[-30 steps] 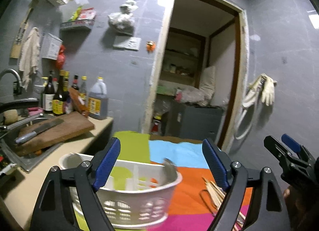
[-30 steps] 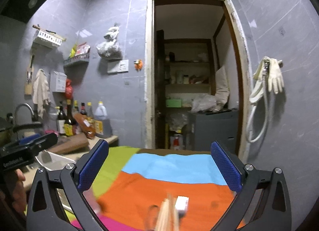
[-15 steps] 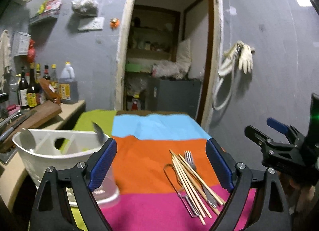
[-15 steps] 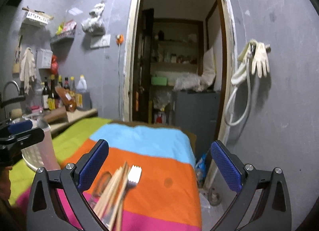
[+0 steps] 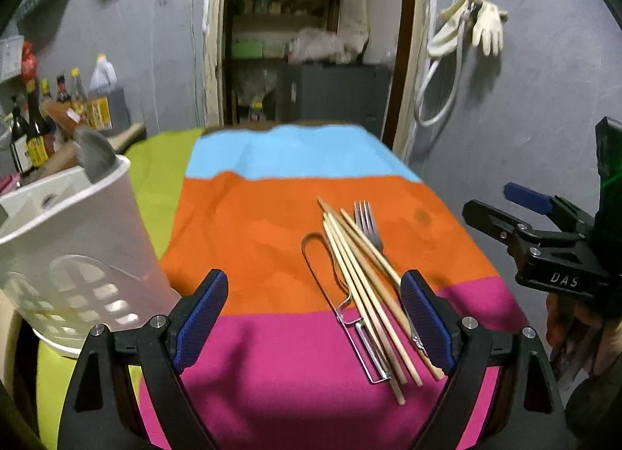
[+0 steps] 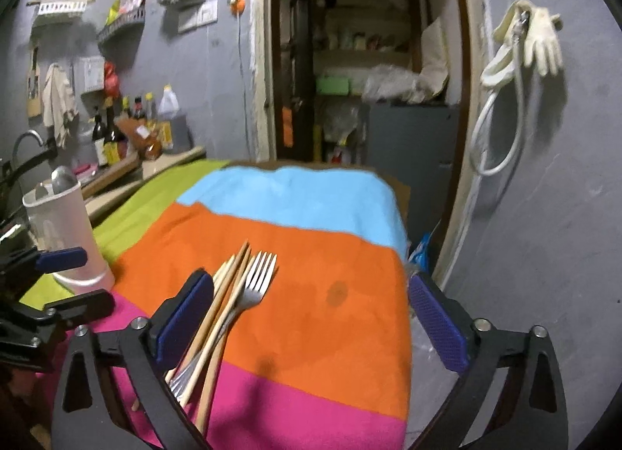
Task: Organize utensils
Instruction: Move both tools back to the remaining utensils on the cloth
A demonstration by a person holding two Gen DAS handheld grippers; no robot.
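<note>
On the striped cloth (image 5: 272,224) lie four slender wooden chopsticks (image 5: 365,294), a steel four-tined fork (image 6: 256,279) and a wire-handled peeler (image 5: 342,306) beside the perforated white plastic caddy (image 5: 74,255) — left gripper (image 5: 311,329) spread empty, right gripper (image 6: 311,329) closing, clasping nothing.

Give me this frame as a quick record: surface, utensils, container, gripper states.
surface: striped cloth in green, blue, orange and pink bands
utensils: chopsticks, fork and wire peeler lying together across the orange and pink bands
container: white caddy at the cloth's left edge, spoon standing in it
left gripper: jaws wide, nothing between the pads
right gripper: jaws closing, nothing gripped; the utensils lie below its left pad
status: utensils not yet picked up
</note>
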